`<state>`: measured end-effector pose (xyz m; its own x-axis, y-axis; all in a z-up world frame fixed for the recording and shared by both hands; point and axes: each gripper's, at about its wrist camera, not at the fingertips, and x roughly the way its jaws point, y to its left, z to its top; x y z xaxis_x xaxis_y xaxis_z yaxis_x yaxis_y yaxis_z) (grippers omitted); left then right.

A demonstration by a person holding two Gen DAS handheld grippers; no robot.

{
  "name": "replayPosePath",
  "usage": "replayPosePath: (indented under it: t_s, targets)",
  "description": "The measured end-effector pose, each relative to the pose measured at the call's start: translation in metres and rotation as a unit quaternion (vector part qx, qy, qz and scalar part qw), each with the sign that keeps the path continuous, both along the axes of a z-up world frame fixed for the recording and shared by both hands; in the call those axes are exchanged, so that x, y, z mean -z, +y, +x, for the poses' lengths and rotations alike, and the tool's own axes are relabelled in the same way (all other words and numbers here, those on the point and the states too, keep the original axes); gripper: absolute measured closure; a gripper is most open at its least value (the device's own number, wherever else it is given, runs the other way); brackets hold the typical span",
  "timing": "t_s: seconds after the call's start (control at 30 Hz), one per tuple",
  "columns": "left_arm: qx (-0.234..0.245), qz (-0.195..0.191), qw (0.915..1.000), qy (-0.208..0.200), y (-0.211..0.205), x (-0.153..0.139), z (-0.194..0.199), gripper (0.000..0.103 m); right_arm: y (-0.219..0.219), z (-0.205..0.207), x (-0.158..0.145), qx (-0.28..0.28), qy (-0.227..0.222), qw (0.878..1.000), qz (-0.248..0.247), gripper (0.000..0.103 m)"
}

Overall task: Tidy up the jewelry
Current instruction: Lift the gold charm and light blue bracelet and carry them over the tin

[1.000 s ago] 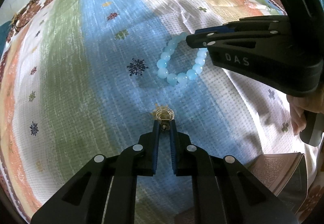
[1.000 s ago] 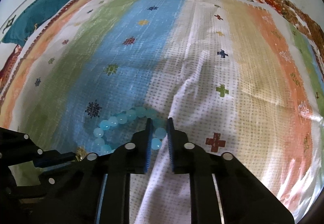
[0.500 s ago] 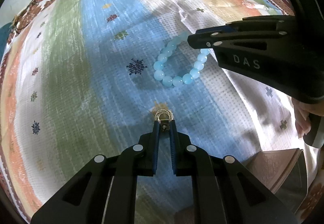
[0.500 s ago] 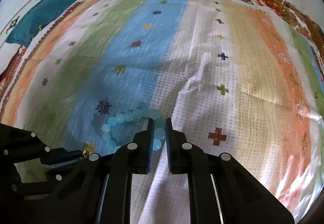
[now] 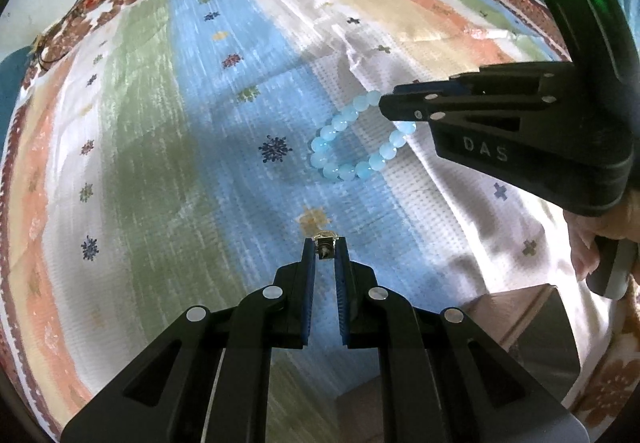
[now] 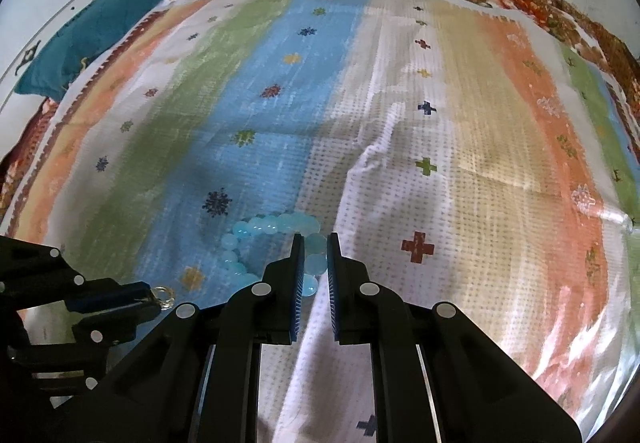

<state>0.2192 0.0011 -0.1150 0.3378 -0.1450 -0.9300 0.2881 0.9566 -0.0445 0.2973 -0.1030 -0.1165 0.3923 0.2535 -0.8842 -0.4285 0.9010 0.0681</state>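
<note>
Two pieces of jewelry are in my tools. My left gripper is pinched on a small gold ring, held at the fingertips above the blue stripe of the striped cloth. My right gripper is clamped on one bead of the blue bracelet; its other beads hang over the cloth's blue stripe and white stripe. A brown box sits at the lower right of the left view.

Left hand-held gripper pinching a small ring; blue bead bracelet in right hand-held gripper.
</note>
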Motion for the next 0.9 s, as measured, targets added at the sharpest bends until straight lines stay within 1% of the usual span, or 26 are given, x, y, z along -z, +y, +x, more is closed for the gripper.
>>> replayPosePath:
  t_s: [0.17,0.43,0.63,0.7,0.9]
  targets:
    - [-0.003,0.005,1.0,-0.007,0.0,-0.01,-0.011,0.094,-0.004,-0.011,-0.013,0.002,-0.006,1.0,0.005,0.091]
    - [-0.018,0.0,0.9995,-0.027,0.008,-0.035,-0.022,0.094,-0.008,-0.031,-0.034,0.007,-0.016,1.0,0.018,0.091]
    - [-0.026,-0.022,0.9984,-0.045,0.012,-0.053,-0.032,0.094,-0.01,-0.042,-0.044,0.004,-0.023,1.0,0.019,0.091]
    - [-0.028,-0.028,0.9981,-0.046,0.013,-0.055,-0.035,0.094,-0.011,-0.044,-0.047,0.005,-0.025,0.999,0.021,0.091]
    - [-0.029,-0.021,0.9981,-0.051,0.011,-0.059,-0.041,0.094,-0.013,-0.053,-0.051,0.002,-0.026,0.999,0.027,0.091]
